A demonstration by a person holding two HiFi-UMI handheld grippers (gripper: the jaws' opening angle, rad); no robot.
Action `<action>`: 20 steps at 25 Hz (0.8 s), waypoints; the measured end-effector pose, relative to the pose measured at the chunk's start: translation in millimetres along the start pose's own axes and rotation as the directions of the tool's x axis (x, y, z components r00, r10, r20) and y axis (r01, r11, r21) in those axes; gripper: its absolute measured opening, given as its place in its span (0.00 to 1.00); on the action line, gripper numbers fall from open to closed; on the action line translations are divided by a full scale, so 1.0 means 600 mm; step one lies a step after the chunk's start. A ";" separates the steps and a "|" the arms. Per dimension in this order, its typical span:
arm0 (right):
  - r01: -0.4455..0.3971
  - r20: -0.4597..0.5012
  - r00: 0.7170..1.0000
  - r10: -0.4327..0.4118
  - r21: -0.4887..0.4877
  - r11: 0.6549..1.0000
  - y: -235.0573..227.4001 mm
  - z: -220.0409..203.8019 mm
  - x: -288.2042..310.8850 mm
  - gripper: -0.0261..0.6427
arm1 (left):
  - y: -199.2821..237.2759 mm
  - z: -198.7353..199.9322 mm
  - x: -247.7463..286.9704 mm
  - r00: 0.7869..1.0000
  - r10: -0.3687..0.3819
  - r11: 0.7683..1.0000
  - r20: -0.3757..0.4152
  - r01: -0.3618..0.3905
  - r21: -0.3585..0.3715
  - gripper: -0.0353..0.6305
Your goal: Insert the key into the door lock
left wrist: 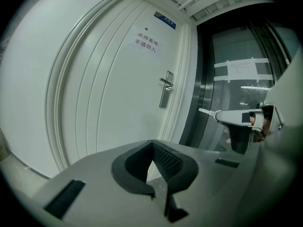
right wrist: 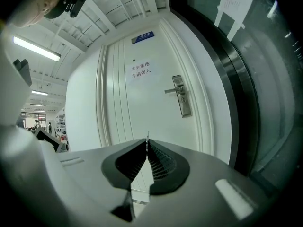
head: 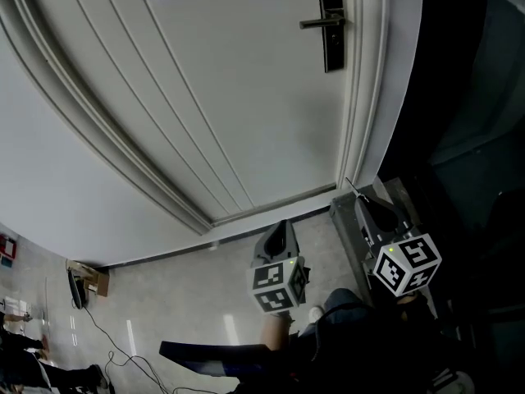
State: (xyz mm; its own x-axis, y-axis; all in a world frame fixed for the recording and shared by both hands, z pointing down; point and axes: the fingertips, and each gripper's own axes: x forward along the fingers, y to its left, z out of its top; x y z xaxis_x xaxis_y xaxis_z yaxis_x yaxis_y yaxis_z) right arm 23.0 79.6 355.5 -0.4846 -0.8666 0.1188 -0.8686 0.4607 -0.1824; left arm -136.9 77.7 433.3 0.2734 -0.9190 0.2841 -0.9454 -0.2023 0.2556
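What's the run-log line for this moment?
stage: before insertion | right gripper: shut on key | left gripper: shut, empty | door lock: key held clear of it, not inserted

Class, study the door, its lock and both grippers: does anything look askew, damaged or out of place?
Nothing stands out. The lock plate looks intact on the door, its handle roughly level, and the right gripper holds the key pointing forward from its jaws.
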 end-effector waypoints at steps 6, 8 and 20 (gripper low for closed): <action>0.000 -0.023 1.000 -0.001 -0.017 1.000 -0.013 -0.007 0.052 0.06 | 0.014 -0.004 0.044 1.000 -0.013 1.000 -0.019 0.013 -0.016 0.05; -0.010 -0.013 1.000 0.010 -0.023 1.000 -0.015 -0.005 0.070 0.06 | 0.020 -0.001 0.058 1.000 -0.012 1.000 -0.013 0.012 -0.006 0.05; -0.046 -0.019 0.999 0.046 -0.028 0.999 -0.107 0.038 0.262 0.06 | 0.056 0.080 0.245 1.000 0.008 1.000 -0.001 -0.008 0.017 0.05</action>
State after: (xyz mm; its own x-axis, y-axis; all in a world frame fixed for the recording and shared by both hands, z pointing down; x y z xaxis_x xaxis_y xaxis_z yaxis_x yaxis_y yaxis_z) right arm 4.6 -90.6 363.7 -0.5259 -0.8407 0.1288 -0.8477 0.5057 -0.1604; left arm -137.1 -80.5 439.1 0.2663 -0.9201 0.2872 -0.9504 -0.2009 0.2375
